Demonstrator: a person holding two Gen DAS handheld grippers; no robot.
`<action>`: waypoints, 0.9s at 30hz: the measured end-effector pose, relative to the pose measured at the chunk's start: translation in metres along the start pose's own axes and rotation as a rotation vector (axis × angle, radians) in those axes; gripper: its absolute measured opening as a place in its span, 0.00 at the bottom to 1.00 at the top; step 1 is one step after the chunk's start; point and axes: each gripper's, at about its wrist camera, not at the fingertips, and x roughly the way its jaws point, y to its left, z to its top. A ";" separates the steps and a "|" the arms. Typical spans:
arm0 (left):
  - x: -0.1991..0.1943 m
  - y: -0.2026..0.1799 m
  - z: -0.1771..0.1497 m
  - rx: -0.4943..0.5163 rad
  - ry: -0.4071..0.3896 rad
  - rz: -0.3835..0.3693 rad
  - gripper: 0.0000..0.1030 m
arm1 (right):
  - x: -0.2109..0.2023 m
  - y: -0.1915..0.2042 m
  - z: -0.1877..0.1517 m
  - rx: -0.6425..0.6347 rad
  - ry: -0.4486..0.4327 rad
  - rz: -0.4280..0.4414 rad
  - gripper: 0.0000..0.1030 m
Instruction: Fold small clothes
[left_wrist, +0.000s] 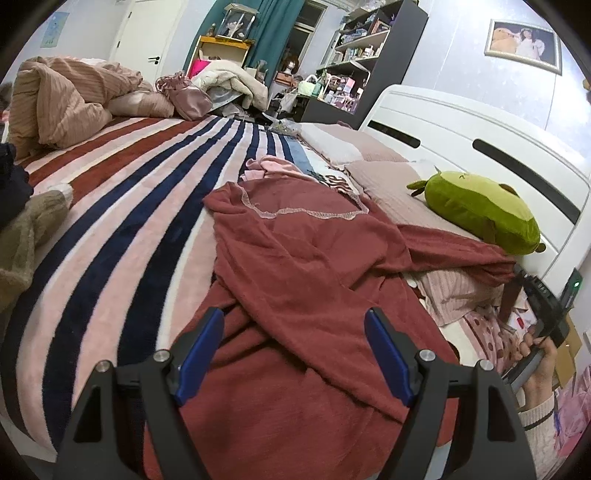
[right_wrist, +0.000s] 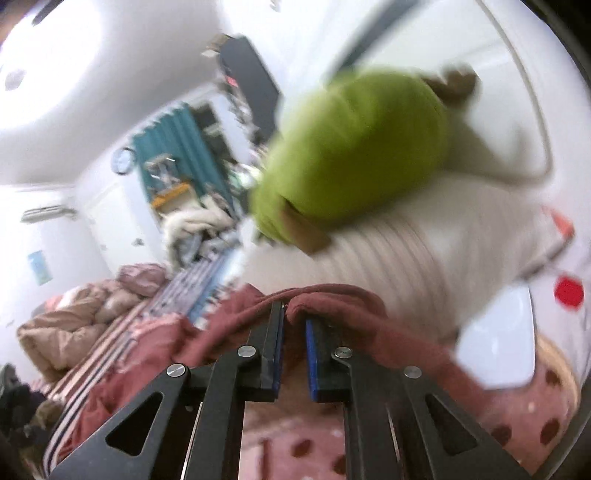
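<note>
A rust-red fleece garment with pale stitched trim along its neckline (left_wrist: 295, 258) lies spread on the striped plush bed blanket (left_wrist: 122, 206), filling the lower middle of the left wrist view, its long axis running from the bottom of the frame up toward the neckline at centre. The left claw (left_wrist: 295, 354) hovers at the near end of that cloth, its blue-padded jaws standing wide apart with nothing between them and the fabric directly ahead and below. From the body, one sleeve stretches toward the right of the frame, past the green plush toy (left_wrist: 480, 214) on the pale pillow, to where a person's hand (left_wrist: 535, 354) holds the other tool at the right edge. In the blurred right wrist view the right claw (right_wrist: 294, 314) is shut on a fold of the same red cloth, the fabric bunched over its tips at lower centre. So the right hand is the one already on the sleeve end, and the likely fold turns on carrying that sleeve leftward across the body, square to the garment's long axis, while the left claw, nearer the hem, is free to pin or lift that end.
</note>
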 end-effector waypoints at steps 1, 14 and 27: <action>-0.002 0.002 0.000 -0.002 -0.005 -0.003 0.73 | -0.003 0.011 0.006 -0.026 -0.016 0.022 0.05; -0.040 0.032 -0.009 -0.007 -0.079 -0.009 0.75 | -0.006 0.235 -0.034 -0.470 0.170 0.545 0.04; -0.053 0.053 -0.019 -0.036 -0.077 -0.012 0.78 | 0.025 0.266 -0.200 -0.567 0.747 0.594 0.28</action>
